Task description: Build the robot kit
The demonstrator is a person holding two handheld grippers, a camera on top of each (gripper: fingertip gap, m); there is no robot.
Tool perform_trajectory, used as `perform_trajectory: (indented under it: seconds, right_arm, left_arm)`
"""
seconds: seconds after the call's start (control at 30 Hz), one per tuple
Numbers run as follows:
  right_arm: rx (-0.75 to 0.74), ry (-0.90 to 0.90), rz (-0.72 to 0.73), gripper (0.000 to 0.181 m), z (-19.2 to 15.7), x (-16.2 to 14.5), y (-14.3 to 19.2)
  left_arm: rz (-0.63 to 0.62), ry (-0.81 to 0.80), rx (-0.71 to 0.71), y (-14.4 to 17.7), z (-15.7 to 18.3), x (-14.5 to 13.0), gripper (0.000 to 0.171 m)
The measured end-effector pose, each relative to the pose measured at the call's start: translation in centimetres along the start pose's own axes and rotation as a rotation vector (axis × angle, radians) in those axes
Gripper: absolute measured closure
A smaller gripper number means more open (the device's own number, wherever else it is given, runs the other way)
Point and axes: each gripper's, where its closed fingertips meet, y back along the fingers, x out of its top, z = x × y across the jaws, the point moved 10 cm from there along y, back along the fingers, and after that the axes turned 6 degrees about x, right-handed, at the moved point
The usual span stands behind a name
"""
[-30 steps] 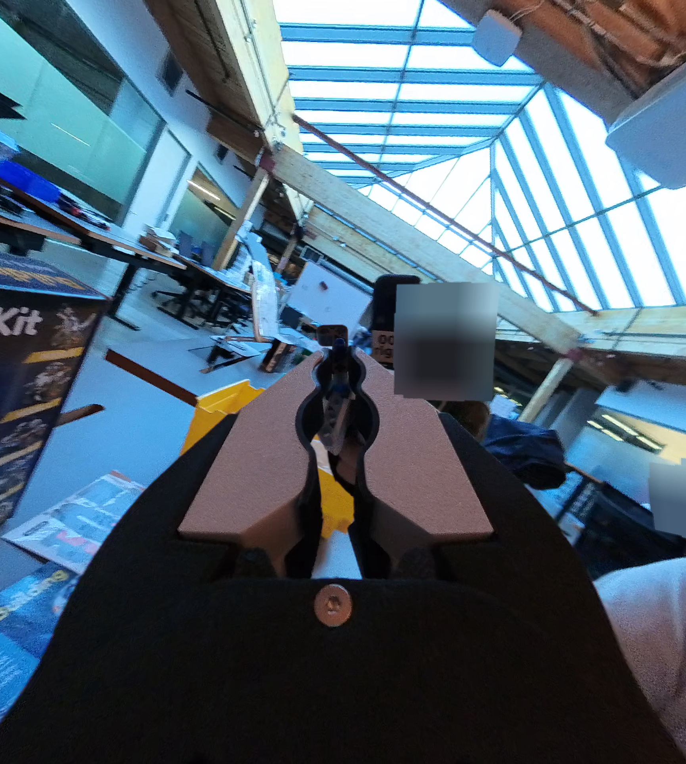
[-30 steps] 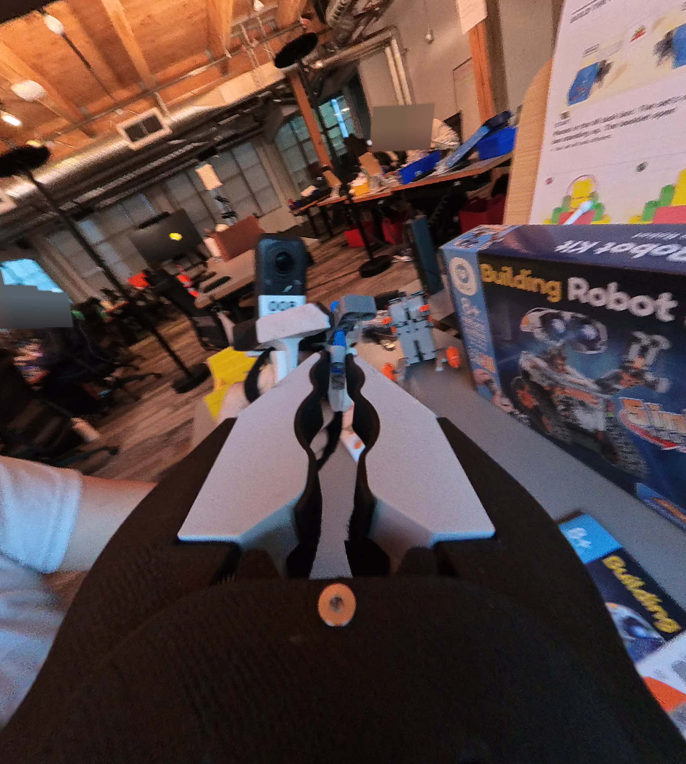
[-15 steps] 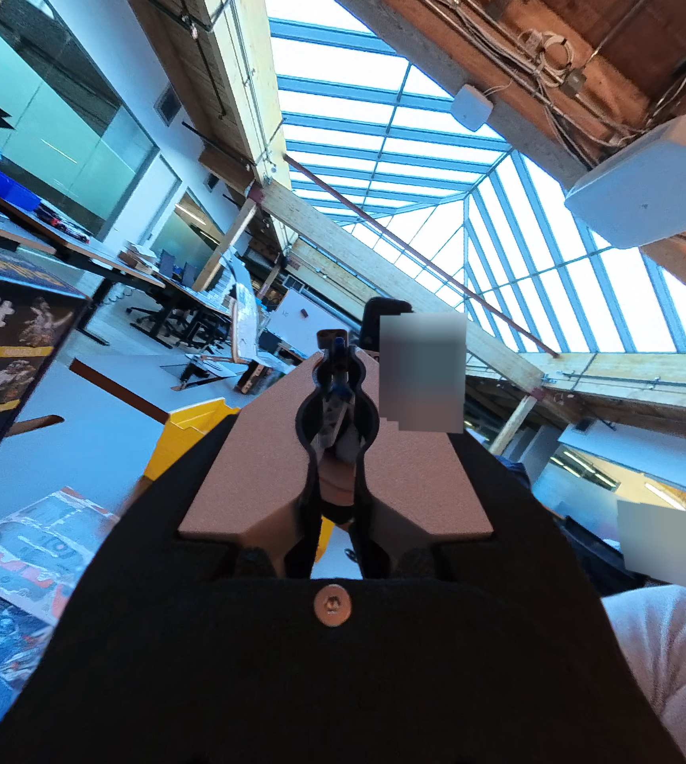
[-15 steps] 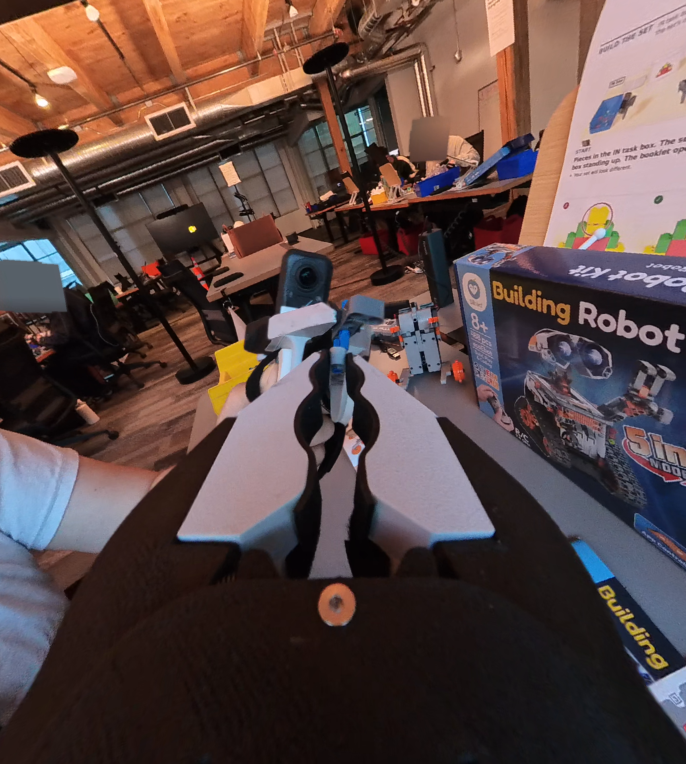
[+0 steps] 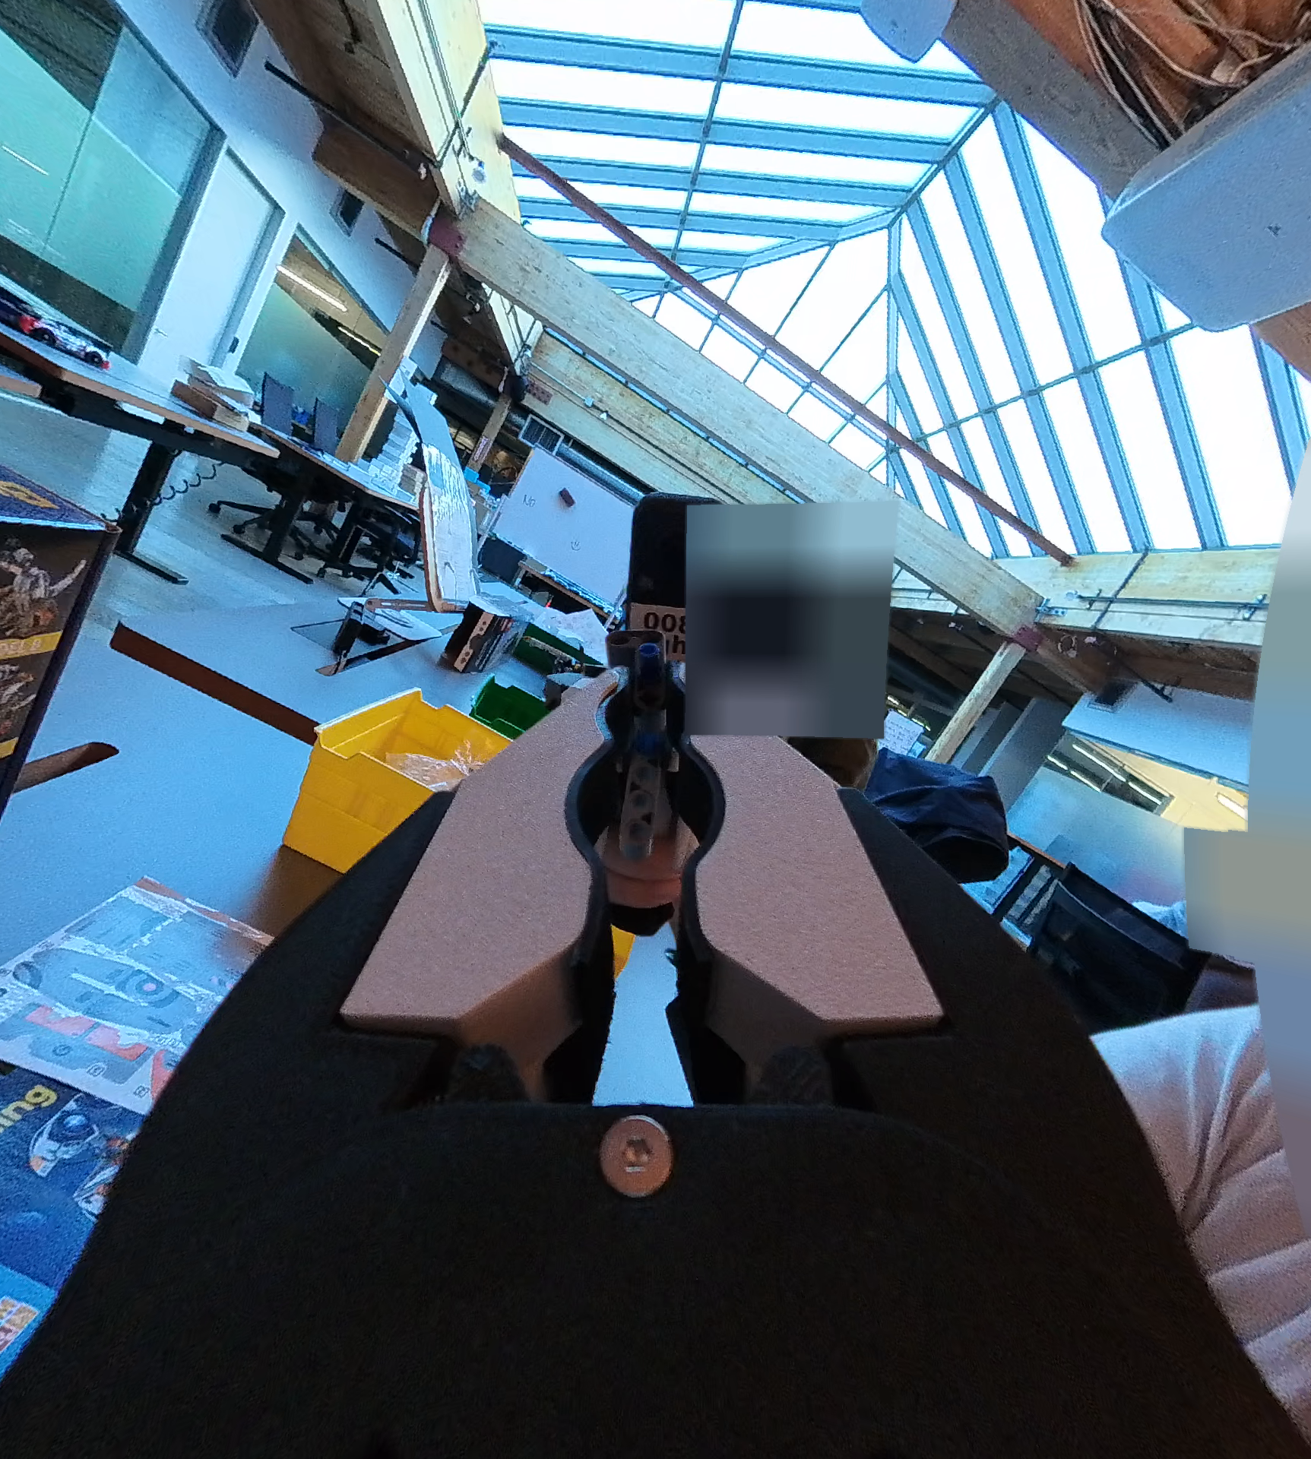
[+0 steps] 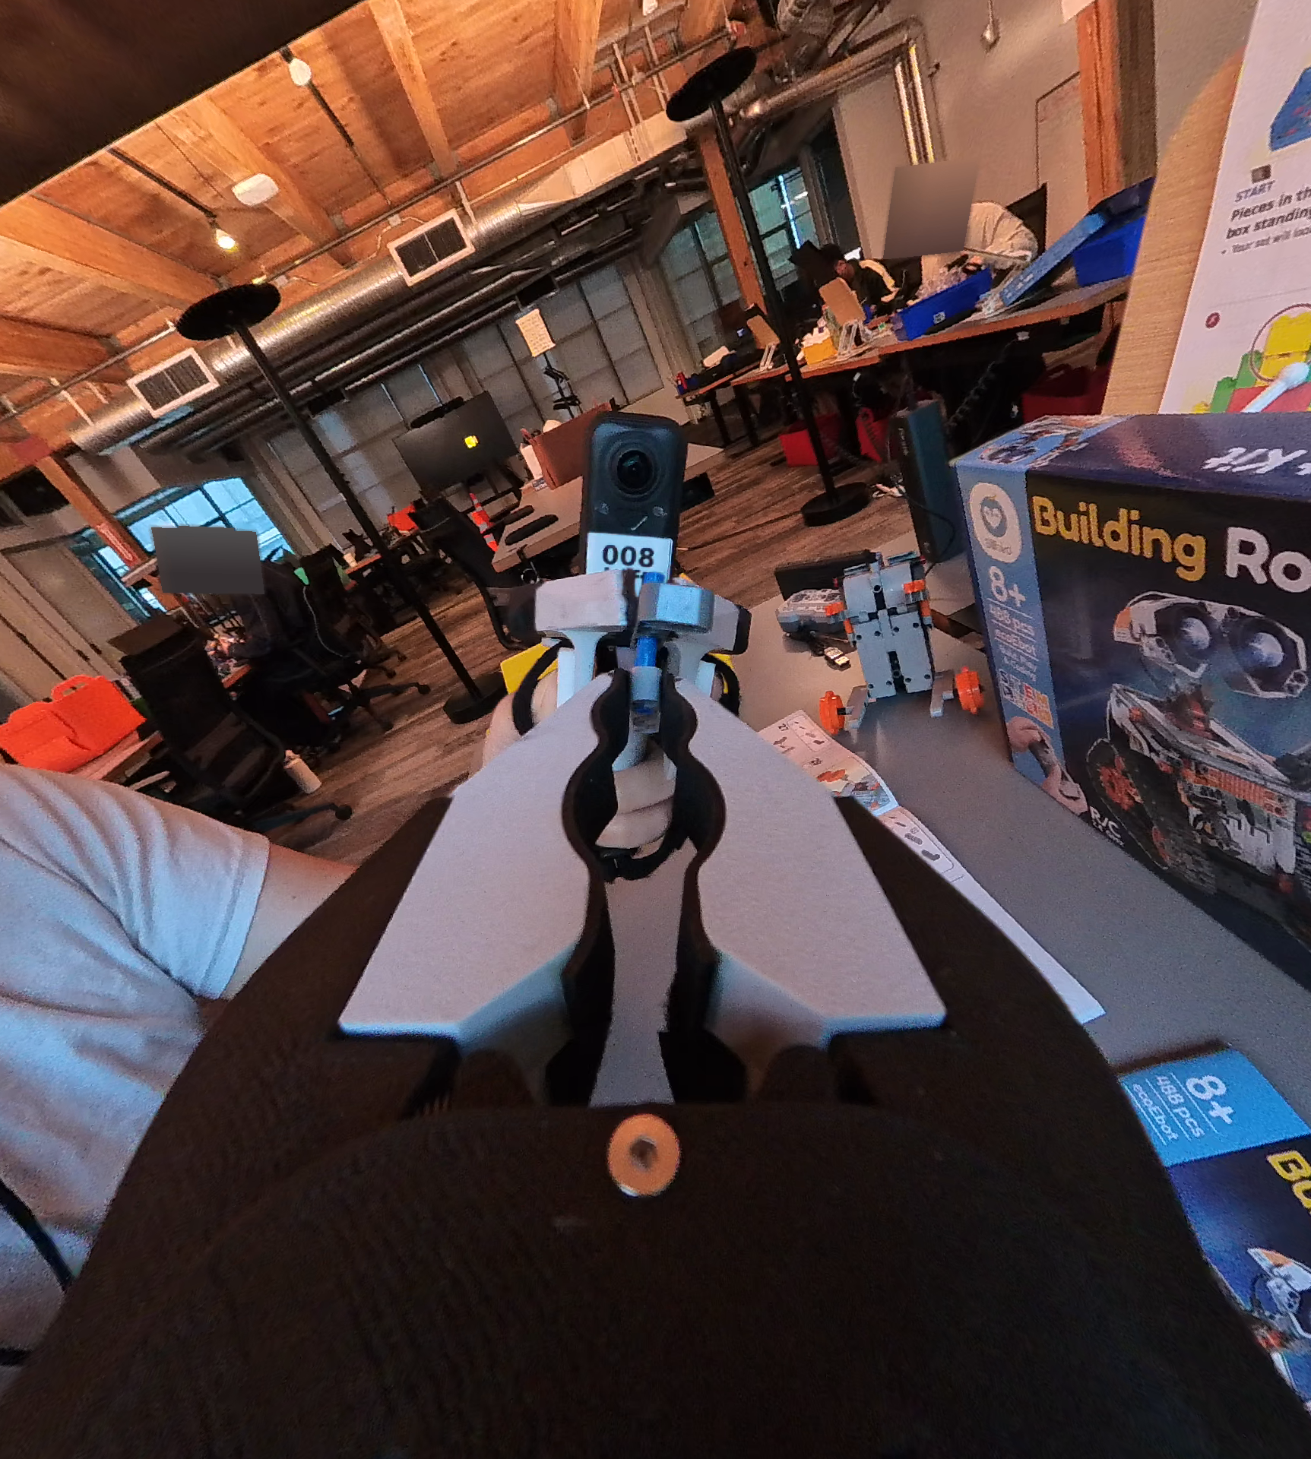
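A small grey beam (image 5: pixel 638 797) with a row of holes and a blue pin (image 5: pixel 647 661) at its far end is pinched at the tips of the left gripper (image 5: pixel 640 710), fingers pressed almost together on it. In the right view a pale beam (image 6: pixel 642 710) with a blue pin (image 6: pixel 646 655) is pinched the same way by the right gripper (image 6: pixel 642 710). A grey connector (image 6: pixel 676 608) sits on the pin's top, touching the other gripper's tips (image 6: pixel 597 612).

Both pieces are held up off the worktop (image 6: pixel 1110 908), tip to tip, seemingly so the parts can be aligned in free space; which gripper bears the connector cannot be told.

Only the left view shows a yellow bin (image 5: pixel 391 774) with a bag inside, a green bin (image 5: pixel 510 703) behind it, and a leaflet (image 5: pixel 99 1003) on the worktop. Only the right view shows a half-built grey model (image 6: pixel 889 631) with orange wheels, the kit box front (image 6: pixel 1205 687), a propped instruction sheet (image 6: pixel 1299 205), and the opposite camera (image 6: pixel 632 489). A booklet (image 6: pixel 1299 1232) lies near.
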Motion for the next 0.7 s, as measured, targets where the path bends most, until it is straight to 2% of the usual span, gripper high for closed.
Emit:
perform_trajectory:
  seconds: [0.27,0.4,0.53,0.7]
  right_arm:
    - [-0.003,0.014,-0.009,0.176,-1.9,0.4,0.0]
    - [-0.014,0.021,-0.066,0.176,-2.7,0.1,0.1]
    - [-0.056,-0.039,-0.282,0.175,-1.6,-1.7,-0.1]
    - [-0.242,-0.168,-0.761,0.175,2.1,-7.1,-0.3]
  left_arm:
    - [-0.002,0.01,-0.03,0.0,1.5,0.4,0.169]
    - [-0.001,-0.02,0.008,0.5,2.2,0.7,0.168]
    - [0.015,-0.022,0.02,1.5,2.5,1.6,0.167]
    - [0.015,-0.033,0.047,3.1,2.7,2.9,0.168]
